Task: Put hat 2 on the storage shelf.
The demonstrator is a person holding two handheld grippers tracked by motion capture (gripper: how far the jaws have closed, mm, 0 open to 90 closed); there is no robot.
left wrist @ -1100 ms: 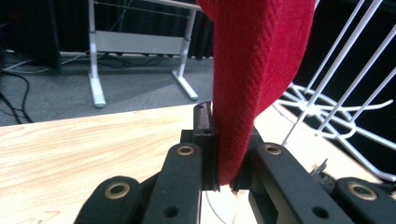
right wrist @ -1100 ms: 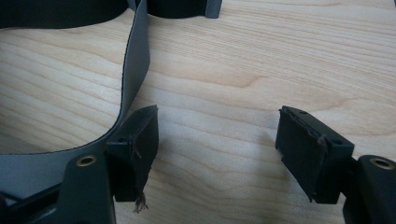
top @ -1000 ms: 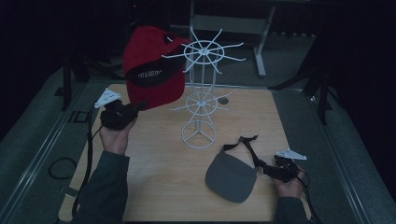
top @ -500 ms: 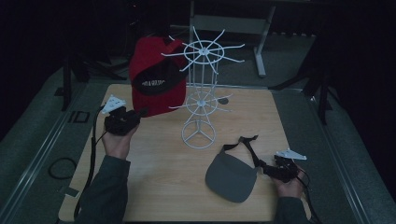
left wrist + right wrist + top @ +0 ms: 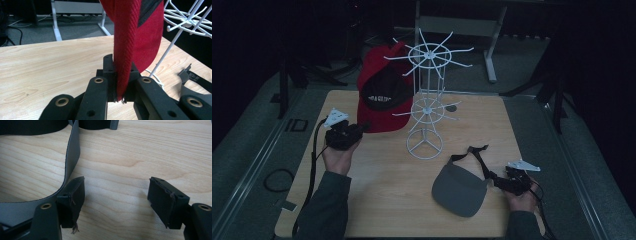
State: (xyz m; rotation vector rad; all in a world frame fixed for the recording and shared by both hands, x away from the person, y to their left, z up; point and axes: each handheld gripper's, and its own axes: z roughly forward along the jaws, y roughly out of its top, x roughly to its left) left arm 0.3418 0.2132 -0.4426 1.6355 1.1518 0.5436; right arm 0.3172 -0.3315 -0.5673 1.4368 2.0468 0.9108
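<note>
Left tool (image 5: 119,82) on red cap (image 5: 136,32)

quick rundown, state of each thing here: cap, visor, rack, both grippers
red cap: lifted off the table, brim edge clamped, beside the rack's upper spokes
left gripper: shut on the red cap's brim
grey visor: lying flat on the table, strap loose
right gripper: open, jaws apart over the table, beside the visor strap
white wire rack: upright, no hat on its spokes
</note>
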